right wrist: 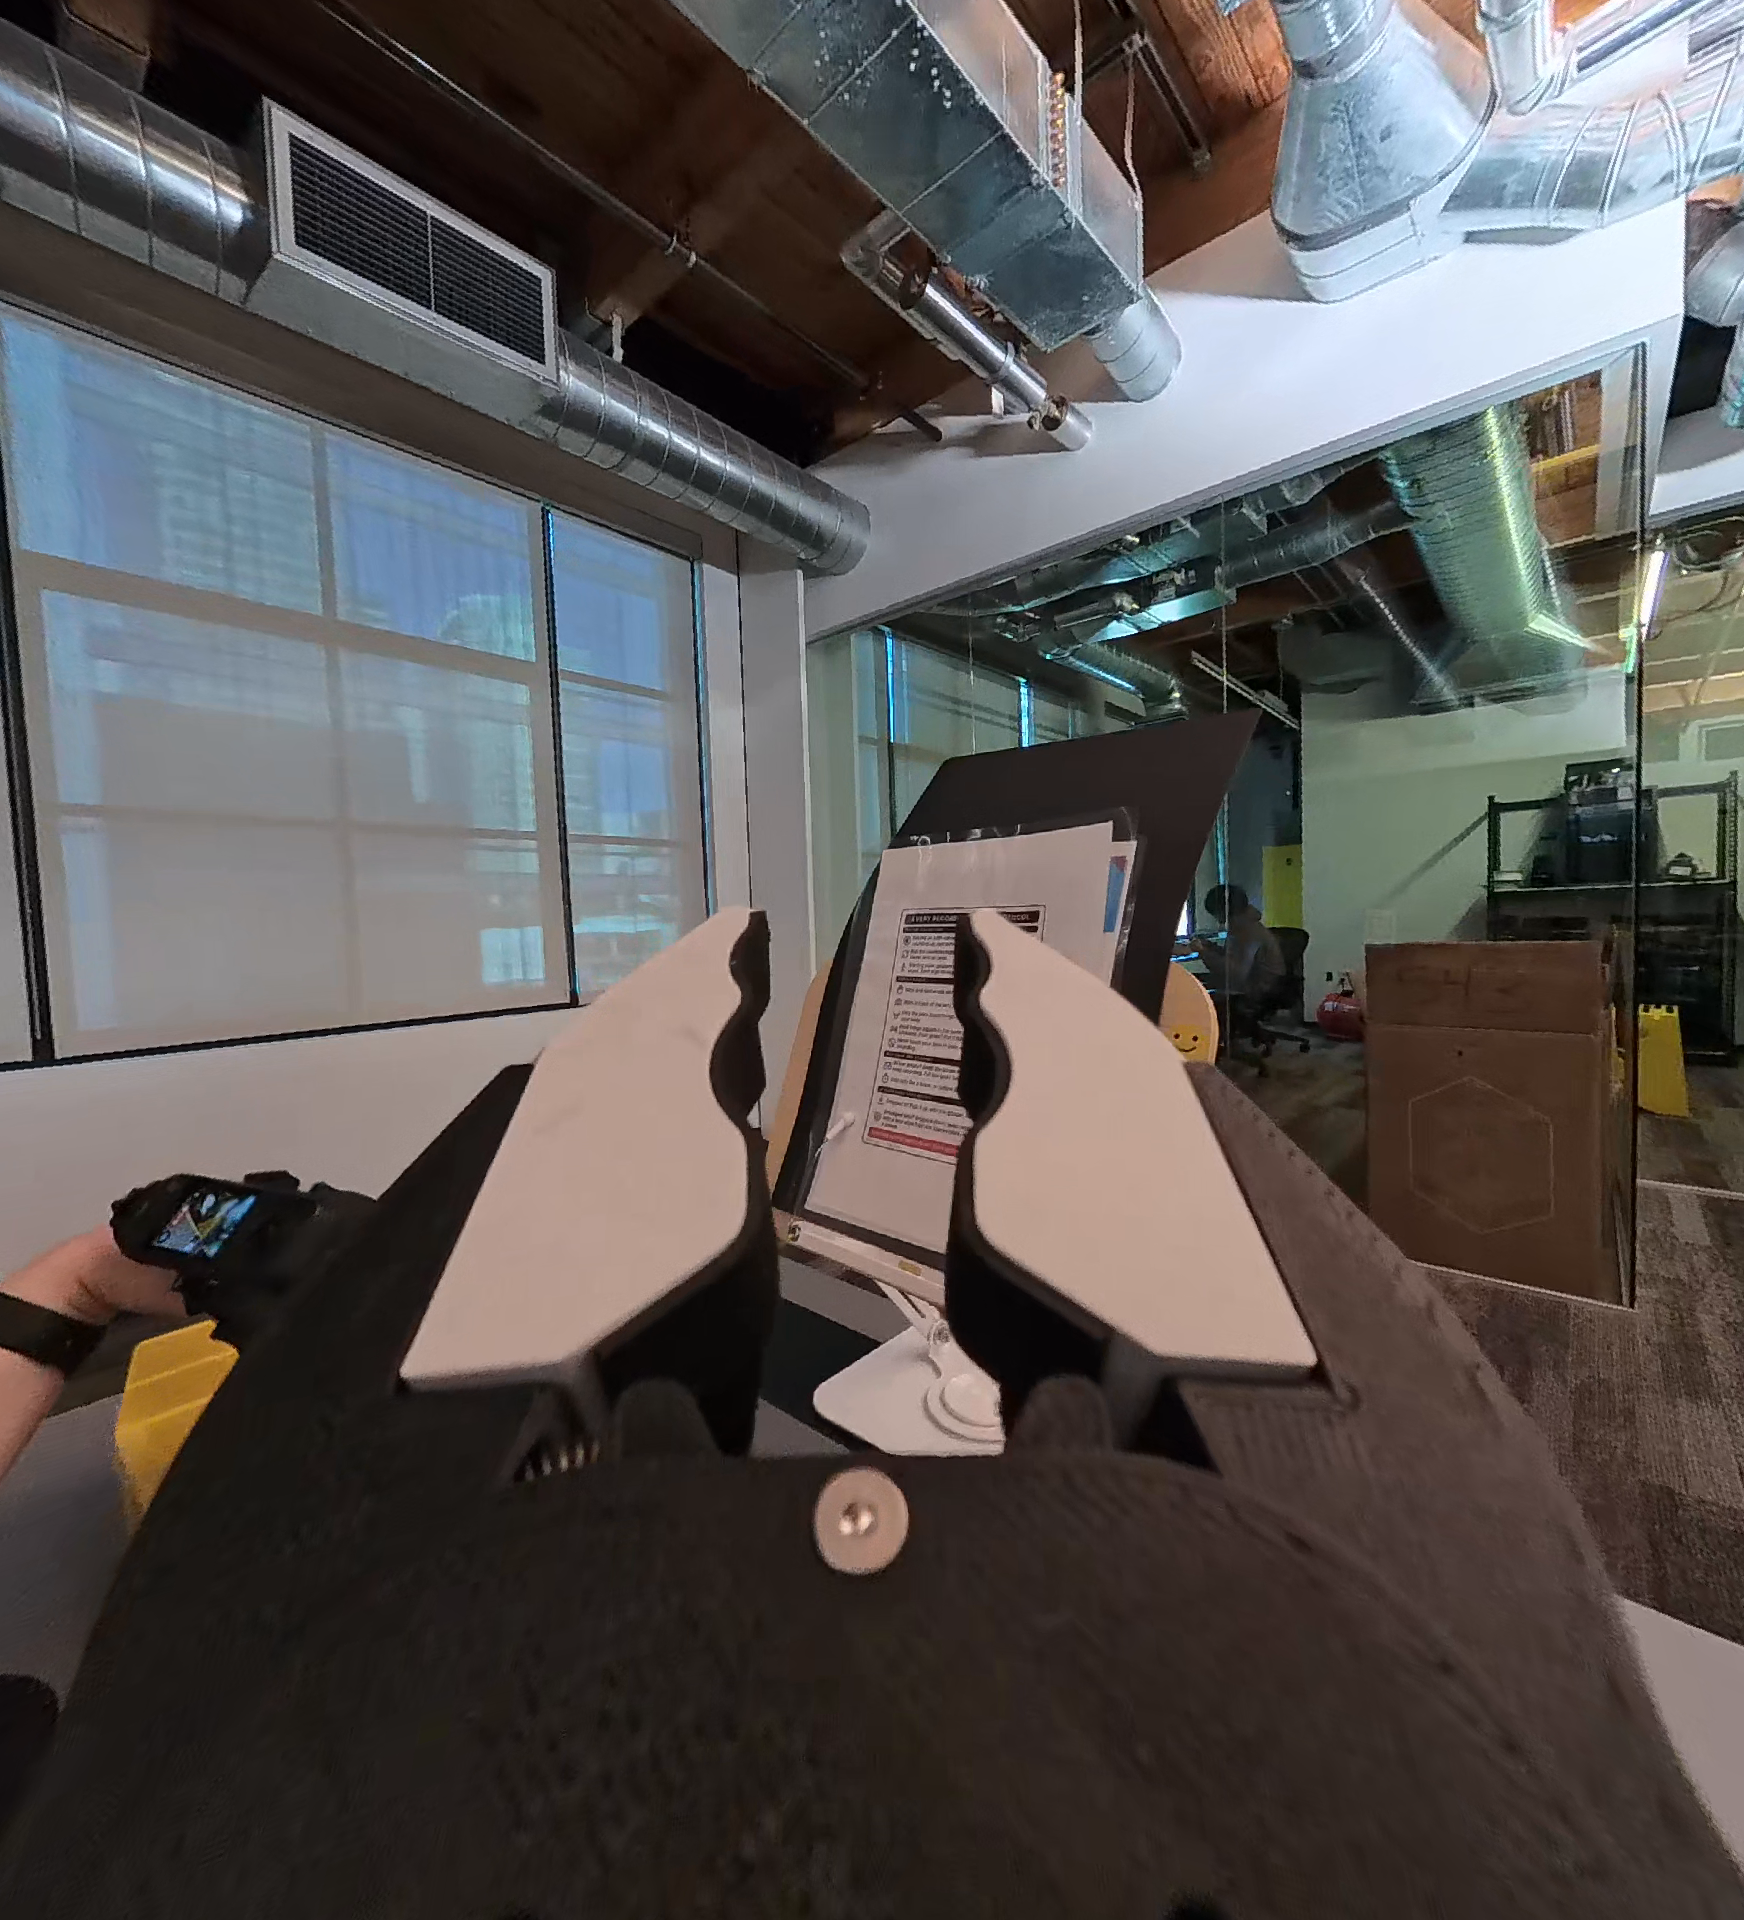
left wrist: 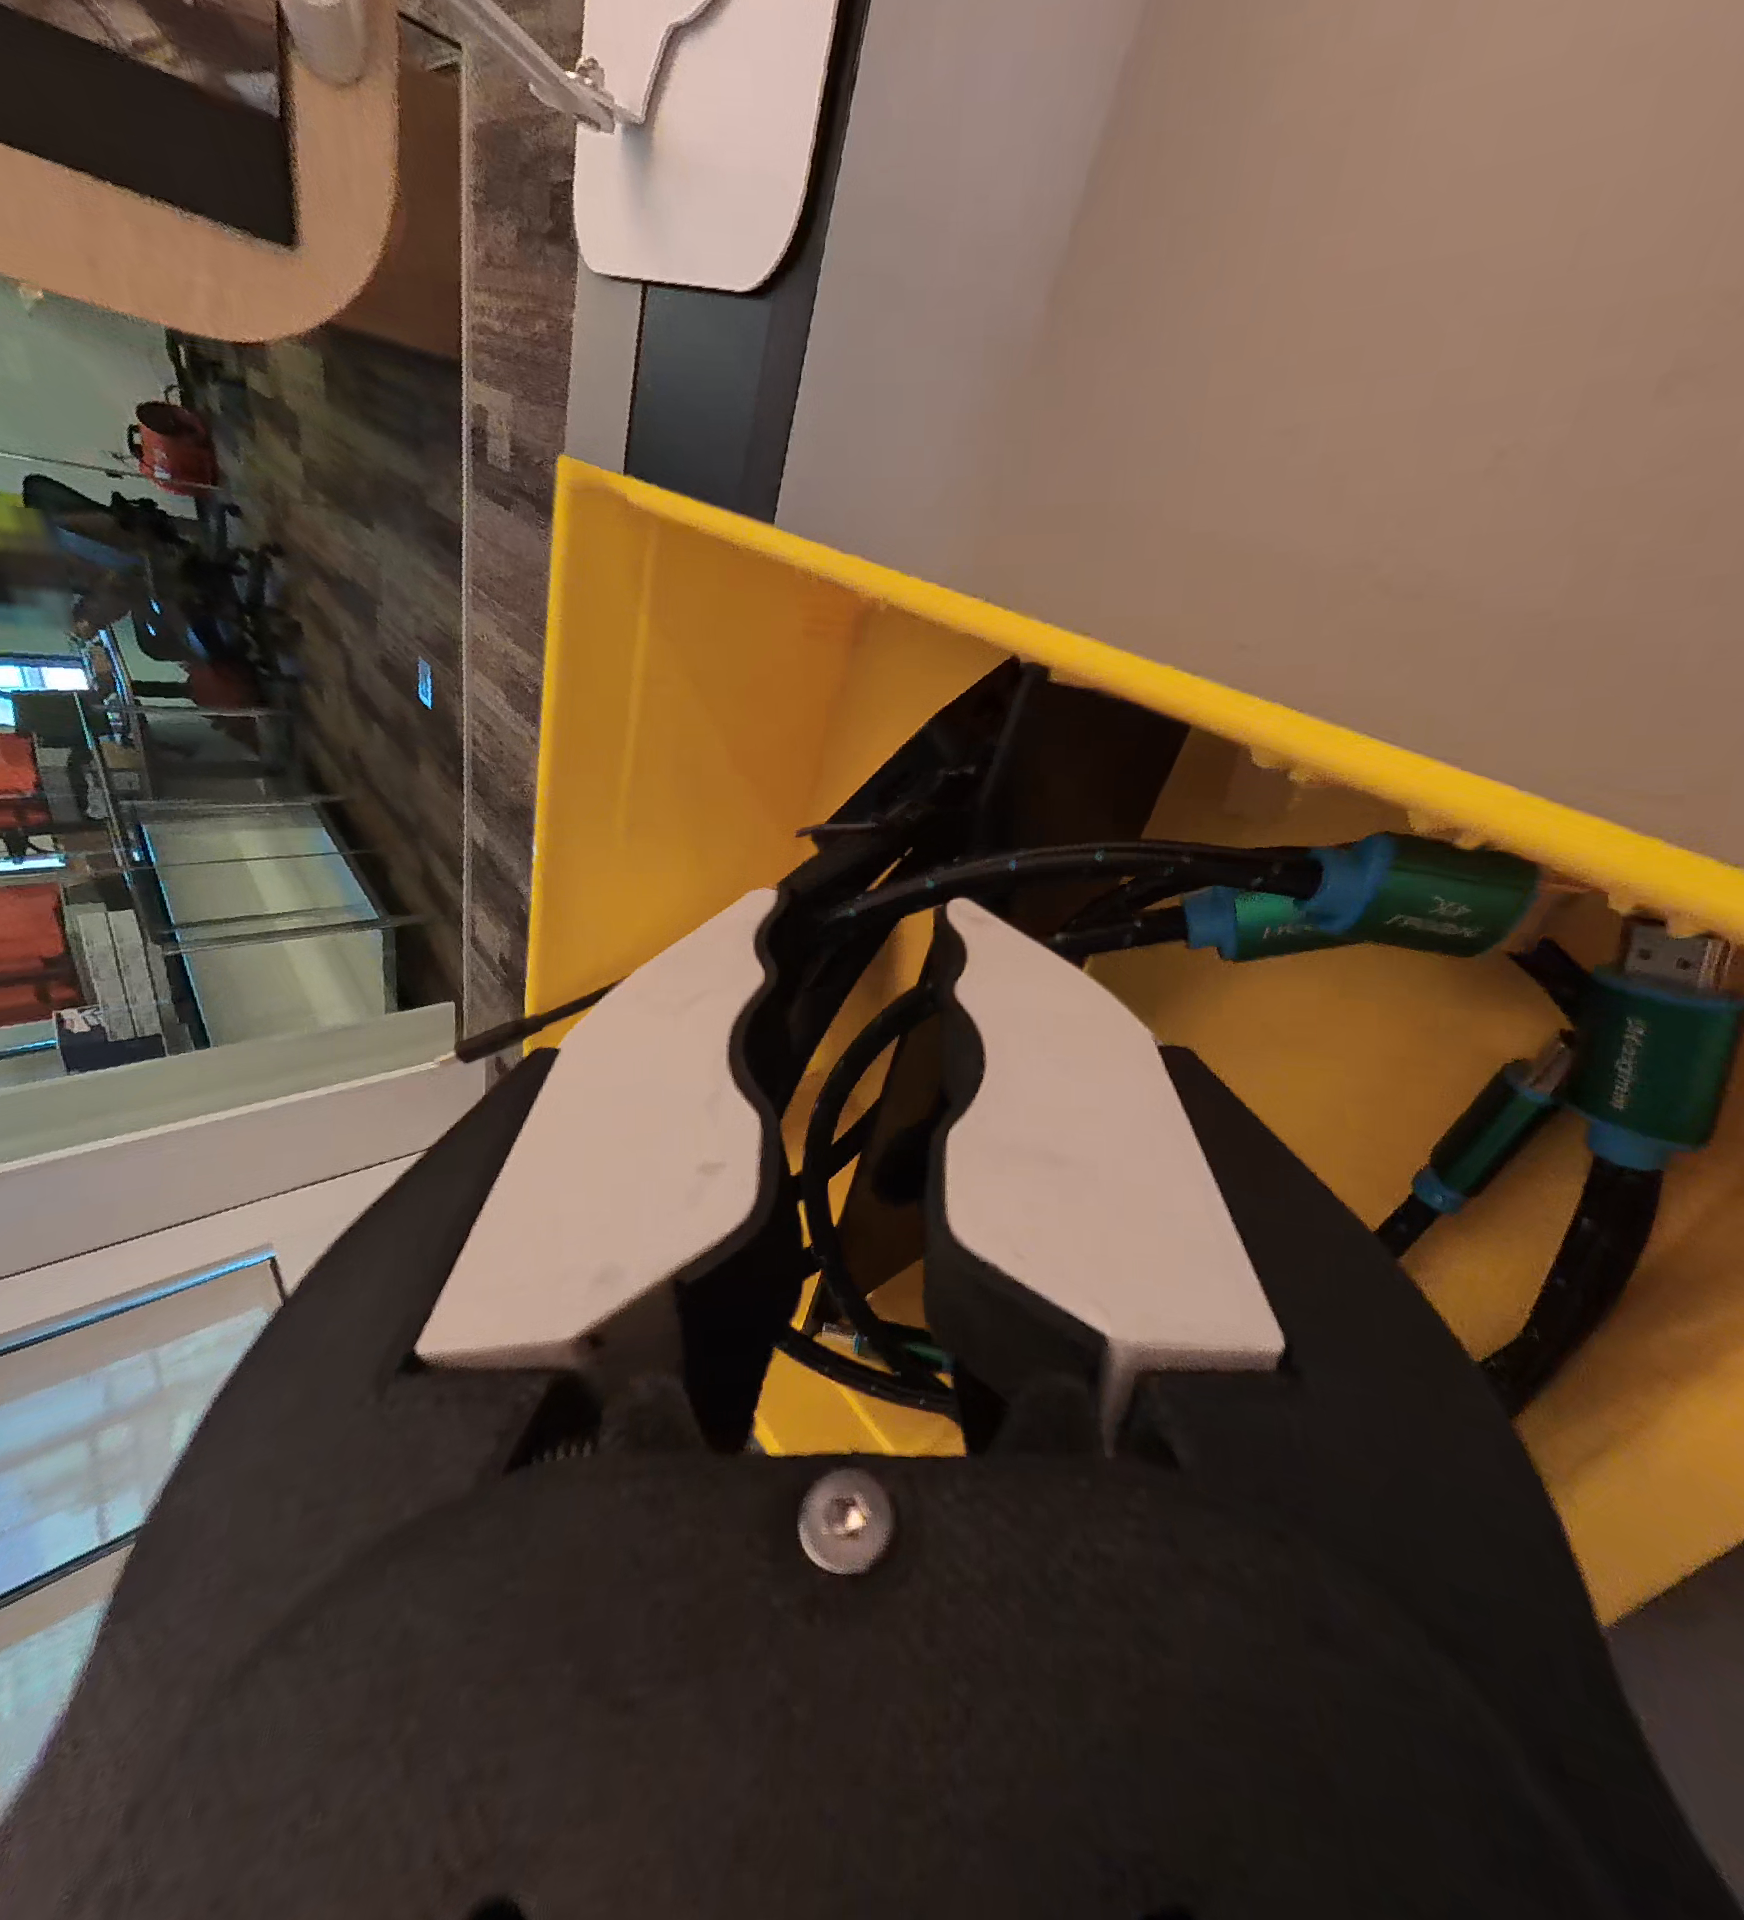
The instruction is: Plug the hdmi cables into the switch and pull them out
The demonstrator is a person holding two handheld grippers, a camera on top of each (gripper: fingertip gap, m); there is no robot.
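Pale table with a yellow bin and a document stand
The table (left wrist: 1419,395) is a plain light grey surface; an open yellow bin (left wrist: 702,665) sits directly on it, holding black braided HDMI cables (left wrist: 1616,1278) with green plugs. In the right wrist view, a white-footed document stand (right wrist: 899,1392) rests on the same table, beyond the bin

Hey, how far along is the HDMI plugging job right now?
Nothing looks plugged in yet: the green HDMI plugs lie loose in the yellow bin, metal tips bare. In hand: nothing; the left gripper is open over the black cables, the right gripper open and aimed away. All plugging and pulling appears left.
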